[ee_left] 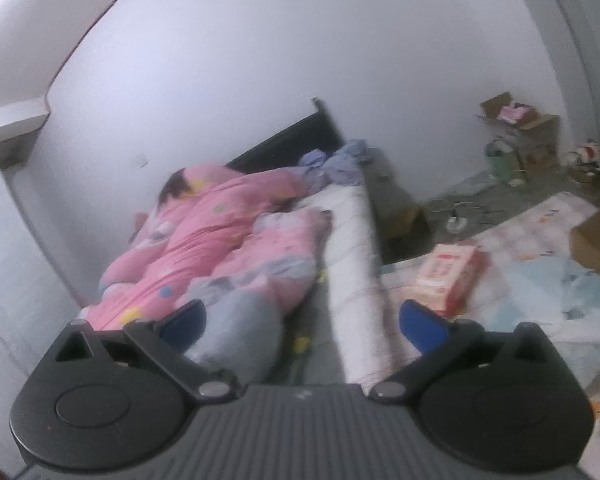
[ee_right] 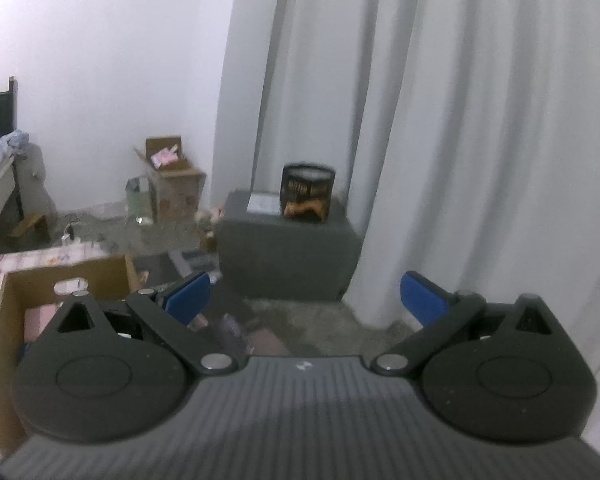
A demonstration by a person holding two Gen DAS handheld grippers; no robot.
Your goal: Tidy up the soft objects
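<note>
A rumpled pink quilt [ee_left: 204, 240] with coloured dots lies heaped on the bed. A grey-blue pillow [ee_left: 244, 336] sits at its near end, just ahead of my left gripper [ee_left: 304, 320], which is open and holds nothing. Blue-purple cloth [ee_left: 332, 164] is bunched at the bed's head by the dark headboard [ee_left: 284, 136]. A white mattress edge [ee_left: 356, 264] runs toward me. My right gripper [ee_right: 304, 296] is open and empty, facing a white curtain [ee_right: 460, 120] and a dark grey box [ee_right: 288, 248].
Right of the bed a patterned mat [ee_left: 532, 264] carries a red-and-white pack [ee_left: 448, 272] and a cardboard box [ee_right: 60, 280]. More cardboard boxes [ee_left: 520, 128] and clutter stand against the far wall. A black-and-orange carton [ee_right: 308, 192] stands on the grey box.
</note>
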